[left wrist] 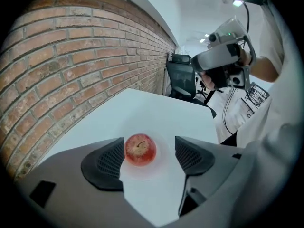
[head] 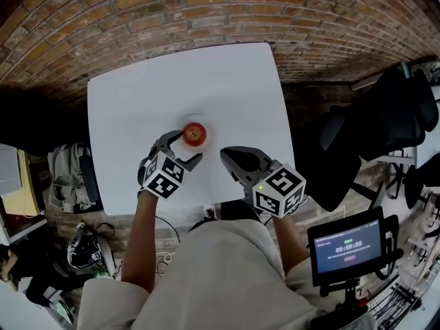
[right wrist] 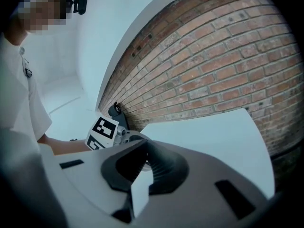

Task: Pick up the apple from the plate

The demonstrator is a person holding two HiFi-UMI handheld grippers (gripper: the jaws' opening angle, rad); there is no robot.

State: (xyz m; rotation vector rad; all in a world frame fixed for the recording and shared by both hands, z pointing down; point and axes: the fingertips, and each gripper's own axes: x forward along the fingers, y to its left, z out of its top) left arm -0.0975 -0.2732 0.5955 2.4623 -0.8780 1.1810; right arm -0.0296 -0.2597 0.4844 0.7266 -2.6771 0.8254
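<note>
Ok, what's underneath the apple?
A small white plate, visible past the near and right sides of the apple, on the white table. The plate's middle is covered by the apple, so anything else there cannot be seen.

Bright, even light; strong fisheye bending, dark vignetted corners.

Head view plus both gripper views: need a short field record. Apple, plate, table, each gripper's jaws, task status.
apple: red apple, stem side up, sitting on the plate
plate: white plate, on the white table
left gripper: left gripper has its jaws apart around the apple, which lies closer to one pad; not clamped
right gripper: right gripper has its jaws together with nothing between them, off to the side of the plate
backdrop: brick wall behind the table
task status: apple not yet lifted
</note>
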